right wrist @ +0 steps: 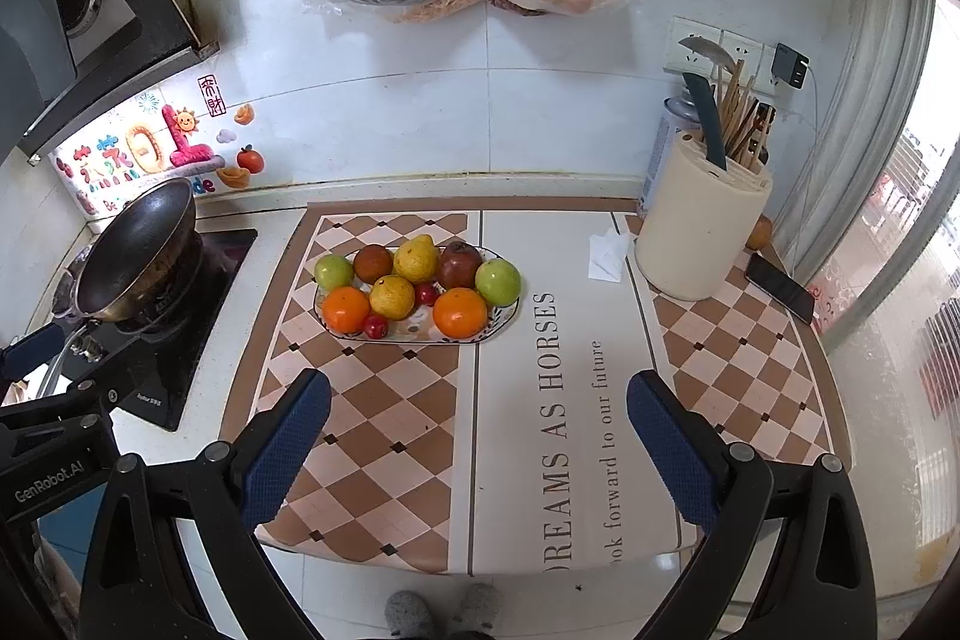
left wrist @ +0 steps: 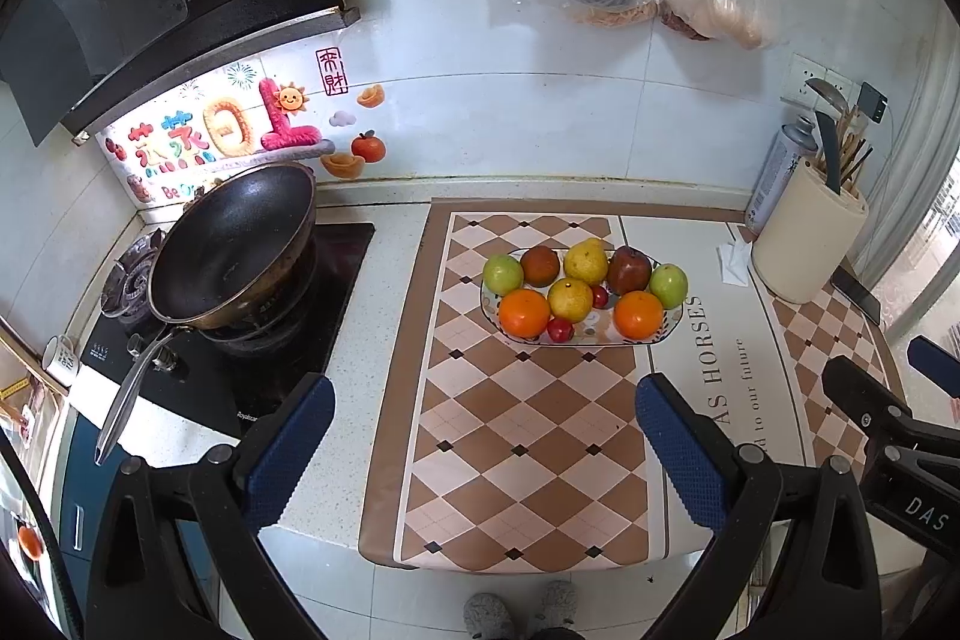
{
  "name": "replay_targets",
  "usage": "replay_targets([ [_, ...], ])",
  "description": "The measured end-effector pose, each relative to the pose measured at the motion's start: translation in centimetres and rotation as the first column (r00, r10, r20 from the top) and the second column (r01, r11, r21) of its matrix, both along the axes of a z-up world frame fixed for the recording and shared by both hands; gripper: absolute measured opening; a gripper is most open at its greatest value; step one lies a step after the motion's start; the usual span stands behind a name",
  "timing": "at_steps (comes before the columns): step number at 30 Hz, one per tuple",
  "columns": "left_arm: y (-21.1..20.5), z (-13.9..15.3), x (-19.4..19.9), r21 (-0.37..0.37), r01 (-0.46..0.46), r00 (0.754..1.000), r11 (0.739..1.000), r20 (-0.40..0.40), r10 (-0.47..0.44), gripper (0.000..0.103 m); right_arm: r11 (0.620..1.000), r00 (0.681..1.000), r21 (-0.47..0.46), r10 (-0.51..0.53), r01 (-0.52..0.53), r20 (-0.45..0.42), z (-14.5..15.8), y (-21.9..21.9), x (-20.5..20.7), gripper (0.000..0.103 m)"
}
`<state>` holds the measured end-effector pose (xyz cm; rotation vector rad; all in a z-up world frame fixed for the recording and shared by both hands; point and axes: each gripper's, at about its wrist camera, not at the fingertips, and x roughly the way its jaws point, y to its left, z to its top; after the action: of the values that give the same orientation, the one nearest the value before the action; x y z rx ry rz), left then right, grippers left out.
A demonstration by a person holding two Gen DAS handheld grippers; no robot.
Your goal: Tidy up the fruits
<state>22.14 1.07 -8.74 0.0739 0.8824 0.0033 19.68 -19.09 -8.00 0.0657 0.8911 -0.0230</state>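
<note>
Here, the left gripper (left wrist: 485, 436) hovers above the near edge of the counter with its jaws spread wide and nothing between the blue pads (left wrist: 678, 451); the right gripper (right wrist: 479, 430) hangs beside it in the same posture, jaws apart and empty. The right gripper's body, seen at the edge of the left wrist view, reads "DAS", and the left gripper's body, in the right wrist view, reads "GenRobot.AI". Under both lies a checkered mat (right wrist: 384, 418) with a pale panel printed "DREAMS AS HORSES" and, smaller, "look forward to our future". Farther along the mat sits the oval plate (left wrist: 672, 325), well ahead of both grippers, holding all the fruits (left wrist: 570, 299): two oranges at the front, two small red fruits, two yellow pears, two green apples at the ends and two dark red-brown fruits behind. To the left a black wok (left wrist: 234, 250) rests on a stove whose front edge carries small lettering too blurred to read. To the right stands a cream utensil holder (right wrist: 699, 226) with a spray can behind it and a dark phone (right wrist: 779, 287) beside it. Colourful stickers with Chinese characters decorate the tiled wall (left wrist: 510, 112).
</note>
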Motion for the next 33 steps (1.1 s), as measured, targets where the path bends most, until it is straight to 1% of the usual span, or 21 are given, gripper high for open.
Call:
replay_targets([
  [9,0.36,0.19,-0.25,0.007,-0.01,1.0,1.0,0.014,0.01,0.103,1.0,1.0,-0.006,-0.001,0.001,-0.007,0.02,-0.18,-0.12,0.102],
  [23,0.28,0.41,-0.72,-0.005,0.006,1.0,1.0,0.023,-0.005,0.103,1.0,1.0,-0.009,0.002,-0.002,-0.008,0.07,-0.12,0.01,0.102],
  [33,0.16,0.28,-1.02,-0.007,0.014,1.0,1.0,0.017,-0.014,0.103,1.0,1.0,-0.015,-0.006,0.006,-0.007,0.62,0.14,-0.25,0.102],
])
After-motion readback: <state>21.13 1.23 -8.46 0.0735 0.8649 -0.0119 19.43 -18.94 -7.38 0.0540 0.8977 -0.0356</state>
